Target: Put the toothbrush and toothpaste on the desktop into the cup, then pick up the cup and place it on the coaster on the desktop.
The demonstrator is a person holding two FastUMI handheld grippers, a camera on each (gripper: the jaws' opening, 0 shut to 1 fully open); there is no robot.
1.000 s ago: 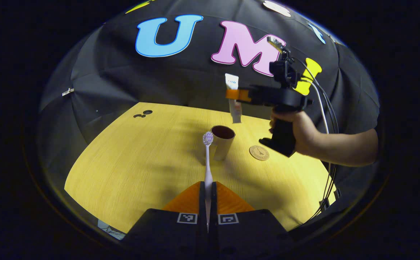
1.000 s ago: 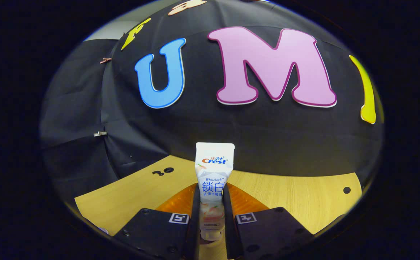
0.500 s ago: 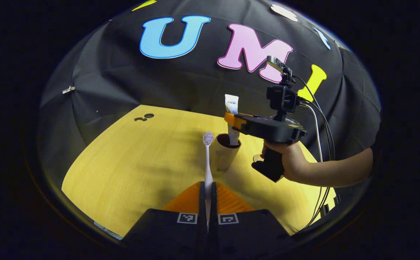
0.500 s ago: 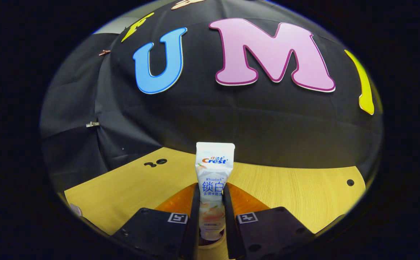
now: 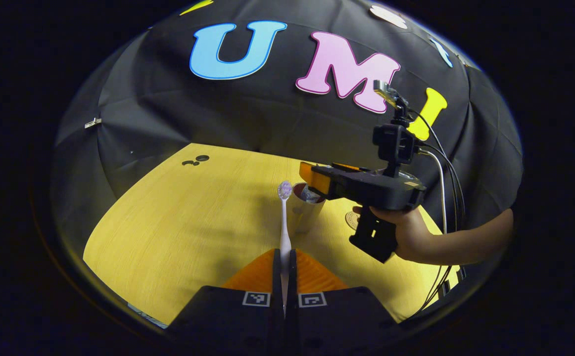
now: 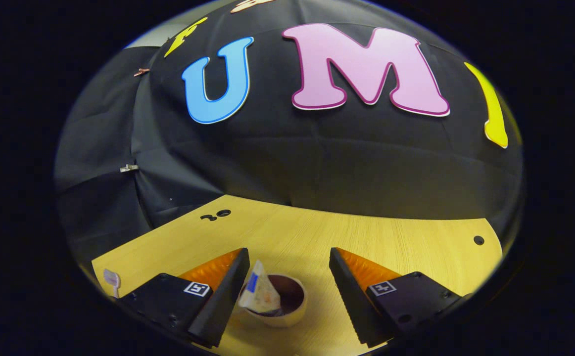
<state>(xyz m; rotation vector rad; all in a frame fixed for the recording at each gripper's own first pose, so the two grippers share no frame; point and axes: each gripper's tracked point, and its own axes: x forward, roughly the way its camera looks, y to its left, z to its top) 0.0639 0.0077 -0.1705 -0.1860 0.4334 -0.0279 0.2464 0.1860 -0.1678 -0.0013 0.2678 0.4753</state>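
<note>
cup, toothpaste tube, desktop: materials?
Cup: pale matte wall, dark inside; ceramic or plastic, can't tell. Toothpaste tube: soft printed plastic, flat crimped end, leaning in the cup. Desktop: yellow wood-grain, even matte sheen, probably laminate.

Black pistol-grip tool (image 5: 312,180) with square coded markers, top-mounted camera (image 5: 393,143), trailing white and black cables (image 5: 446,178).

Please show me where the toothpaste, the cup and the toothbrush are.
toothpaste (image 6: 259,291): right gripper view, tube's flat end.
cup (image 6: 298,307): right gripper view, rim.
toothbrush (image 5: 284,189): left gripper view, bristle head.
</note>
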